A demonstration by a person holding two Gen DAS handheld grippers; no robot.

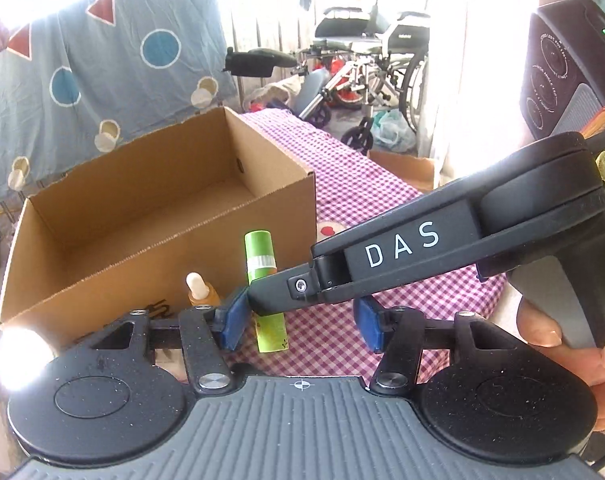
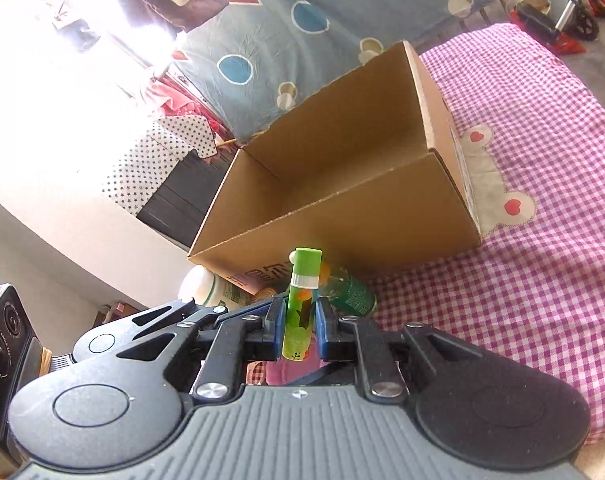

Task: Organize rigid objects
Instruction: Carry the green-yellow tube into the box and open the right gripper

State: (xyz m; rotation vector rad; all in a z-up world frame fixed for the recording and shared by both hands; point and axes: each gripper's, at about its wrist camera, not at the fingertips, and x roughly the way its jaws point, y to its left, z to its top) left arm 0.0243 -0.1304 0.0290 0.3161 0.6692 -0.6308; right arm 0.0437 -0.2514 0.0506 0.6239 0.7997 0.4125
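Observation:
A green tube point(image 2: 300, 304) with a silver band stands upright between the blue pads of my right gripper point(image 2: 299, 330), which is shut on it. In the left wrist view the same green tube point(image 1: 262, 280) is held by the right gripper's black finger point(image 1: 286, 292), which reaches in from the right between my left gripper's pads. My left gripper point(image 1: 298, 324) is open and holds nothing. An open, empty cardboard box point(image 1: 142, 216) stands just behind the tube; it also shows in the right wrist view point(image 2: 342, 184). A small amber dropper bottle point(image 1: 200, 292) stands by the box's front wall.
A pink checked cloth point(image 2: 522, 240) covers the table. A white jar point(image 2: 206, 286) and a dark green can point(image 2: 350, 292) lie by the box's front wall. A blue patterned sheet point(image 1: 82, 72) hangs behind the box. A wheelchair point(image 1: 374, 64) stands beyond the table's far end.

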